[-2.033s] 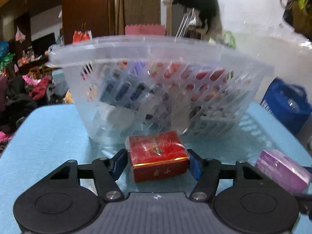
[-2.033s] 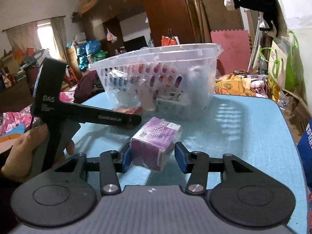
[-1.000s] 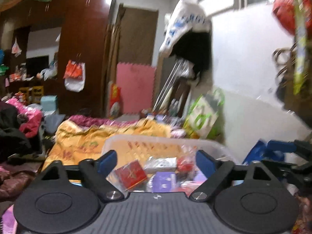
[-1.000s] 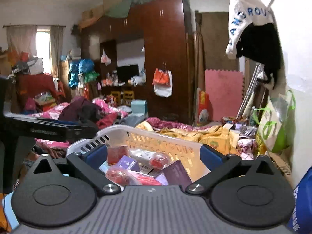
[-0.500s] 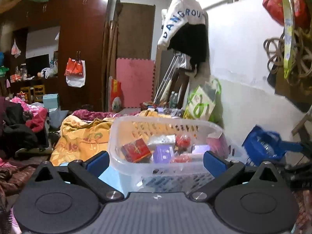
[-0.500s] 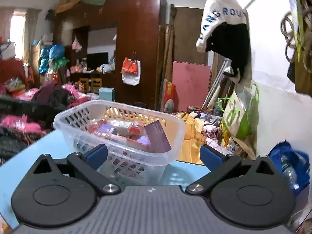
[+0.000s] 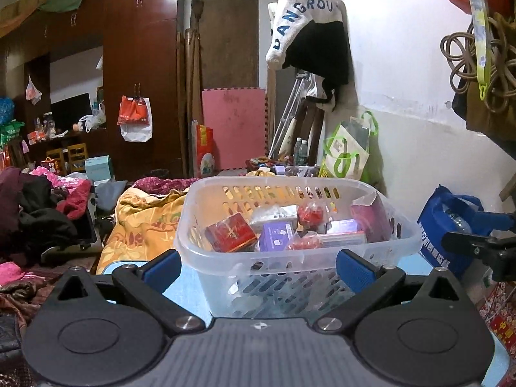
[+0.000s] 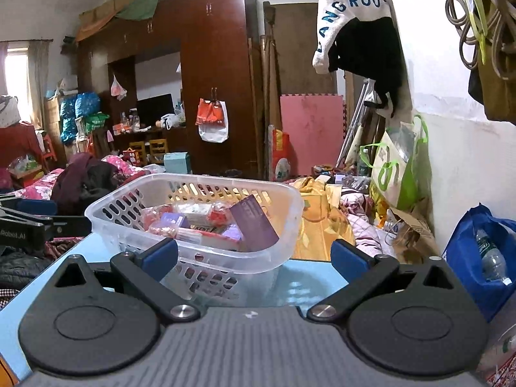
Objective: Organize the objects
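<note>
Both our left tool [image 7: 258, 266] and right tool [image 8: 254, 256] stand spread, pinching nothing. The translucent slotted plastic basket [image 7: 380, 245] sits on the light-blue desk [image 8: 306, 285], holding the red box [image 7: 230, 232] and, apparently, purple packets. We should scan for leftovers before reaching.

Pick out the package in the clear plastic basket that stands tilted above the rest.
The dark purple flat box, propped on end against the basket's near wall; the others lie low.
</note>
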`<action>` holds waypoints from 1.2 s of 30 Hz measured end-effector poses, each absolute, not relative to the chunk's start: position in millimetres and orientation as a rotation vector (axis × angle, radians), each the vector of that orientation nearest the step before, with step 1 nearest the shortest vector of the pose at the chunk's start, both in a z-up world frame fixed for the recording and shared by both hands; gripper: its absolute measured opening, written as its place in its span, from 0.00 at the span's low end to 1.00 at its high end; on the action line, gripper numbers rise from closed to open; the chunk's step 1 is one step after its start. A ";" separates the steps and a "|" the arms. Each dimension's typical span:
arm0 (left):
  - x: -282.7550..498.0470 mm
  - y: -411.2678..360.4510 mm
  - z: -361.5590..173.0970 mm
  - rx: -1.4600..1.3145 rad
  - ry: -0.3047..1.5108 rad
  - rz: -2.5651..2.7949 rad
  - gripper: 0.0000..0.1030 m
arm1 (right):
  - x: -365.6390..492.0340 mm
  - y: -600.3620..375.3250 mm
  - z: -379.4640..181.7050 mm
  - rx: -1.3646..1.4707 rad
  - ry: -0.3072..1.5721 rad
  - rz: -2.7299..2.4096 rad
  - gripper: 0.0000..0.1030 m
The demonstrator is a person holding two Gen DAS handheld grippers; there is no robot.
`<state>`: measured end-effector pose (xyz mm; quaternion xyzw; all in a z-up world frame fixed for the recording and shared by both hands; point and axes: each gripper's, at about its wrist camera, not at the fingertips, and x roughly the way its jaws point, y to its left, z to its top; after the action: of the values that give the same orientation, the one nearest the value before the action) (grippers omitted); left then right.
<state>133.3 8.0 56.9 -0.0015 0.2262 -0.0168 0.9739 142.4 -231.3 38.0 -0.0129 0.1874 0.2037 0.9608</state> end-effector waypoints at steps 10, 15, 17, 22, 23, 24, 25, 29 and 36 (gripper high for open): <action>129.3 1.1 54.3 0.006 0.464 -0.027 1.00 | 140.3 -233.1 37.5 -0.029 0.394 0.402 1.00; 126.9 -2.2 55.1 0.020 0.450 -0.018 1.00 | 136.6 -236.3 39.5 -0.022 0.387 0.396 1.00; 125.6 -3.7 53.6 0.024 0.443 -0.015 1.00 | 136.9 -238.1 39.9 -0.011 0.386 0.391 1.00; 129.4 -4.6 51.4 0.019 0.455 -0.021 1.00 | 139.0 -241.1 38.7 -0.001 0.394 0.391 1.00; 129.4 -5.3 50.7 0.021 0.454 -0.017 1.00 | 138.9 -241.0 38.7 -0.002 0.394 0.390 1.00; 129.3 -5.7 50.1 0.021 0.454 -0.017 1.00 | 139.0 -241.1 38.7 -0.001 0.394 0.390 1.00; 129.4 -6.0 49.6 0.019 0.456 -0.017 1.00 | 139.1 -241.3 38.5 0.000 0.395 0.389 1.00; 128.9 -7.6 48.0 0.021 0.456 -0.028 1.00 | 139.7 -243.5 37.9 0.014 0.401 0.385 1.00; 129.8 -6.9 46.7 0.009 0.457 -0.030 1.00 | 139.4 -244.1 35.5 0.011 0.407 0.390 1.00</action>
<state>129.8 -6.9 46.7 0.0043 0.2264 -0.0150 0.9739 139.4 -244.1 35.5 0.0056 0.2008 0.1926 0.9605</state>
